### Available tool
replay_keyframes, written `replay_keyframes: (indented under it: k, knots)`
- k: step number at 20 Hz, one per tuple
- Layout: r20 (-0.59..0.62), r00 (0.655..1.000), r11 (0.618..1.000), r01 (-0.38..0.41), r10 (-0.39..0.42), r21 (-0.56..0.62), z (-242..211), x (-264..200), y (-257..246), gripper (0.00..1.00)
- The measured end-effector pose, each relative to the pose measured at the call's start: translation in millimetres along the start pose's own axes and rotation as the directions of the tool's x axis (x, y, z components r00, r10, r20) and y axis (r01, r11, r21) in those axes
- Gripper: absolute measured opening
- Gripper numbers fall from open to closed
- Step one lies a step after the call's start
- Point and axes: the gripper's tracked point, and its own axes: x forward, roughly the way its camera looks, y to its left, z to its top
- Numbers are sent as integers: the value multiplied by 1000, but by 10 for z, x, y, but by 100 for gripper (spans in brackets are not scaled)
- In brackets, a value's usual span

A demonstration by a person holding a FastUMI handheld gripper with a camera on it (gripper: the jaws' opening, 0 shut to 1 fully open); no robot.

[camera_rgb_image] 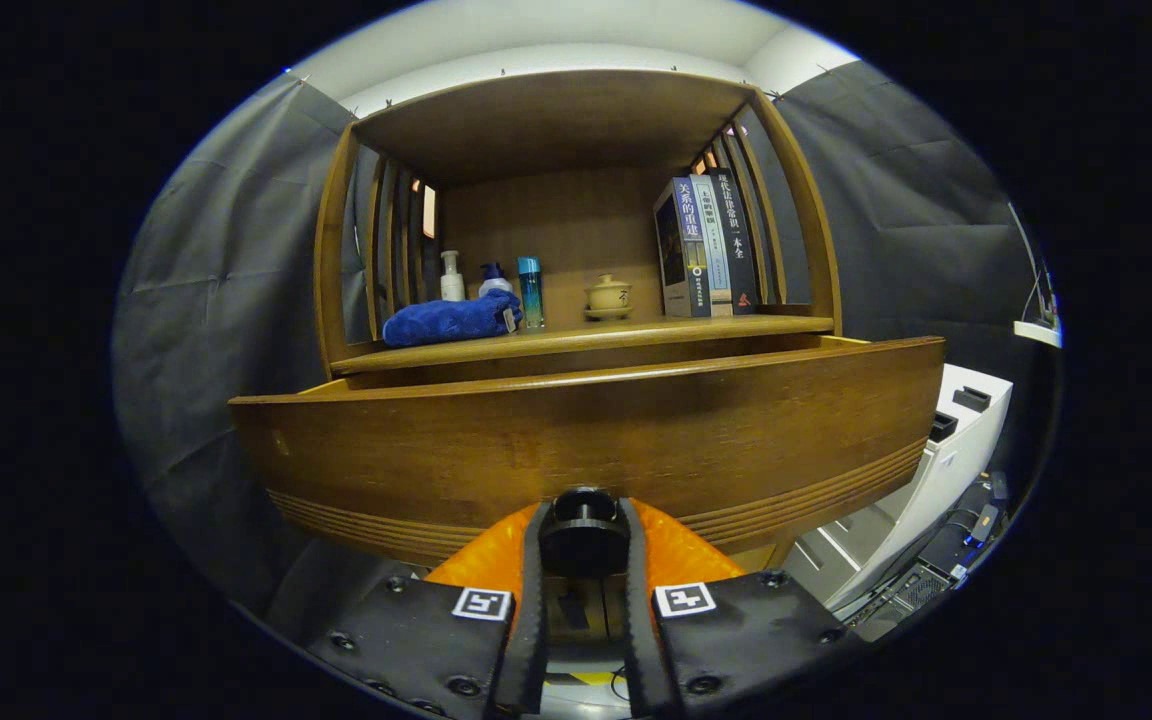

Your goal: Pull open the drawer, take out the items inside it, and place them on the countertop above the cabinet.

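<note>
Gripper (584, 535) clenched on dark drawer knob (584, 522); drawer (596, 440) pulled out. Books (706, 245) on countertop (586, 338) bear Chinese spine titles.

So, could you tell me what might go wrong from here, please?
The gripper has its jaws closed on the small dark knob of the drawer front; so small a hold could slip if the pull goes off-axis. The drawer is already out past the cabinet, so pulling further might drag it off its runners. The countertop already carries a blue towel, bottles, a teacup and books, so newly placed items could knock them.
</note>
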Motion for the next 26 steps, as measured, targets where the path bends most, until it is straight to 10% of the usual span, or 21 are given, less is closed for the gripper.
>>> replay_keyframes:
  k: [26]
  knots:
    - [-48,999,1000,4,-5,-24,-129,-333,-2,50]
